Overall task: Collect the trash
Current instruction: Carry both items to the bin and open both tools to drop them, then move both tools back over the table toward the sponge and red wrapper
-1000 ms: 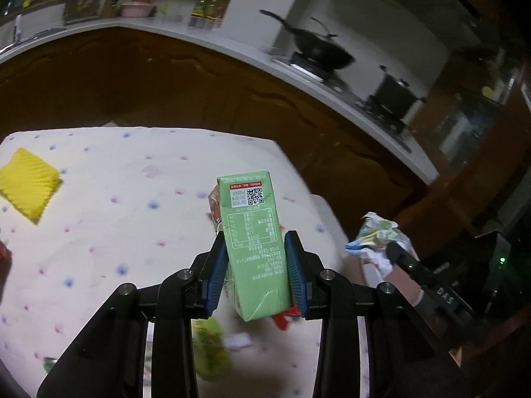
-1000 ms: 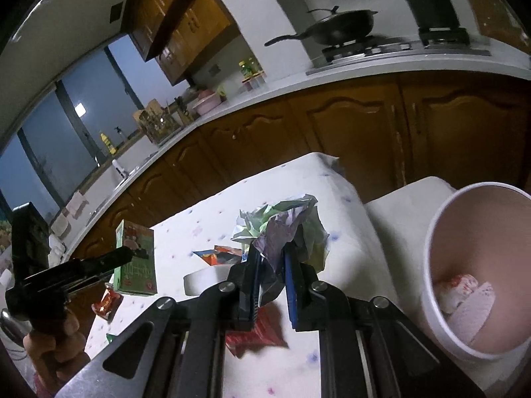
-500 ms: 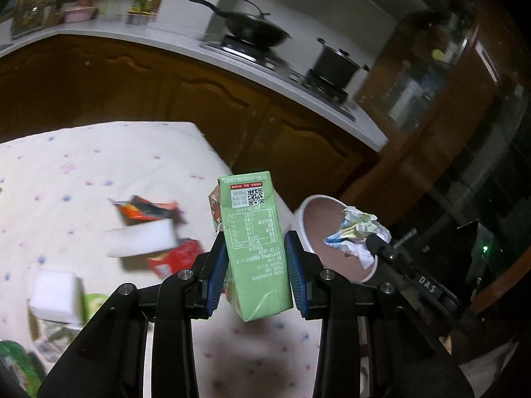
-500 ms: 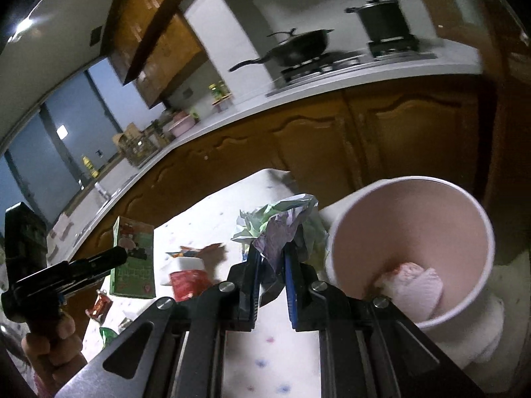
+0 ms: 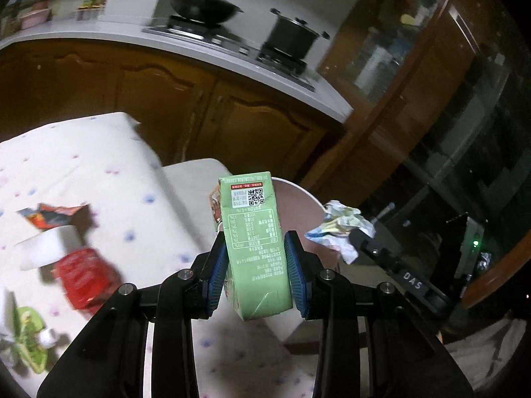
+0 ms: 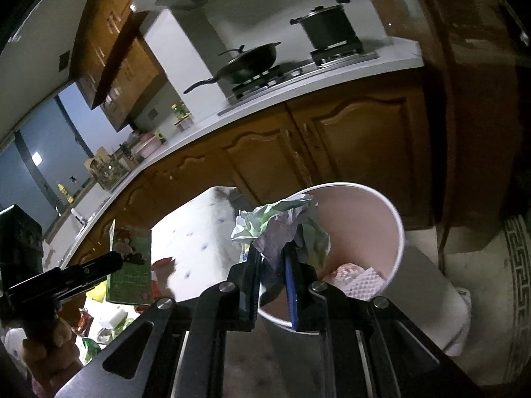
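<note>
My left gripper [image 5: 255,258] is shut on a green drink carton [image 5: 254,242], held upright just in front of the near rim of a pale pink trash bin [image 5: 312,199]. My right gripper [image 6: 272,258] is shut on a crumpled paper wad [image 6: 282,225], which hangs over the left part of the bin's [image 6: 395,219] mouth. The bin holds white and pink trash [image 6: 355,275] at its bottom. In the left wrist view the right gripper [image 5: 360,237] and its crumpled paper wad [image 5: 338,225] sit to the right of the carton. The carton [image 6: 131,265] and the left gripper [image 6: 113,263] show at the left of the right wrist view.
A table under a dotted white cloth [image 5: 83,162] carries a red wrapper [image 5: 84,278], a white roll [image 5: 49,248], a torn orange packet [image 5: 49,215] and a green wrapper [image 5: 30,335]. Wooden cabinets [image 6: 332,139] and a stove with a wok [image 6: 252,63] and pot [image 6: 332,26] stand behind the bin.
Both grippers have swung right from over the table toward the bin, each keeping its load. The bin has come into view behind the carton, and the paper wad now hangs over its mouth.
</note>
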Motion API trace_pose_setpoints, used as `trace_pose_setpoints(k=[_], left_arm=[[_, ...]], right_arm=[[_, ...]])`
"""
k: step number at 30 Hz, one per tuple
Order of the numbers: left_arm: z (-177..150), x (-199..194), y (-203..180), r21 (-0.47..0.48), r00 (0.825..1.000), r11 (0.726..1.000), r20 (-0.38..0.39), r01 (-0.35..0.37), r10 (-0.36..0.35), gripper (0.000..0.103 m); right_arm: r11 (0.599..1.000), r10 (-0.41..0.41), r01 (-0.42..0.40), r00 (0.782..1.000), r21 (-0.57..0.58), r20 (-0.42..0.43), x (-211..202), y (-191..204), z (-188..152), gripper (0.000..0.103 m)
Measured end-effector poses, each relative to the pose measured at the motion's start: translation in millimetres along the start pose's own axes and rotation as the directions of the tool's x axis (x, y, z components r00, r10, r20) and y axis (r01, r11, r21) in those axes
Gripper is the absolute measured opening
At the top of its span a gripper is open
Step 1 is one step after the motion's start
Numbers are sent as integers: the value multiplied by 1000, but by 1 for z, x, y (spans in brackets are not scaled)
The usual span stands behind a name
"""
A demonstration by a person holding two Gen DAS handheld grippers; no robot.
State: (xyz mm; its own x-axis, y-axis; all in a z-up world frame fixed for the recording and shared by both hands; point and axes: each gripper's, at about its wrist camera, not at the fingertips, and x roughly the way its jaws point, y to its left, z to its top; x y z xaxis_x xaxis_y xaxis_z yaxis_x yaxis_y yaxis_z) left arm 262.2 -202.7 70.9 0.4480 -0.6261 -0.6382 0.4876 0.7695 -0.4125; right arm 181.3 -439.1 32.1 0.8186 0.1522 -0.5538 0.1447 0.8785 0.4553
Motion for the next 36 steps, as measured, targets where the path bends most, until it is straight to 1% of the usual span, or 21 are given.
trace_pose_setpoints(k=[7,11,21,27,29,30,32,35,36], left_arm=[[7,36,-31,32,997,998,-56,48,-46,32],[6,55,-43,49,995,997,-90,56,-51,32],[6,93,-49,50,987,997,-153,50,-42,32],[5,111,-48,54,984,998,-178,29,-19,32],[4,116,-46,48,981,998,-194,30,-21,33],[3,118,-45,46,979,998,-200,34,-24,33],[2,120,-44,46,978,999,-209,28,-18,35],[2,117,-44,49,978,998,-207,27,-16,45],[1,116,-43,50,979,998,-204,24,-13,49]], right_arm=[[1000,-10,11,1000,19,-7,2,-20,4,13],[999,-15,16,1000,30,-16,7,-29,6,13],[999,-29,30,999,43,-25,14,-42,9,13],[998,-34,36,999,45,-38,21,-46,9,14],[998,-35,37,998,48,-44,23,-47,9,14],[998,-29,32,998,55,-47,24,-49,9,17],[997,-27,31,999,74,-46,25,-52,9,19],[995,-18,23,998,97,-52,27,-56,9,28],[995,-17,23,999,101,-52,27,-57,8,34]])
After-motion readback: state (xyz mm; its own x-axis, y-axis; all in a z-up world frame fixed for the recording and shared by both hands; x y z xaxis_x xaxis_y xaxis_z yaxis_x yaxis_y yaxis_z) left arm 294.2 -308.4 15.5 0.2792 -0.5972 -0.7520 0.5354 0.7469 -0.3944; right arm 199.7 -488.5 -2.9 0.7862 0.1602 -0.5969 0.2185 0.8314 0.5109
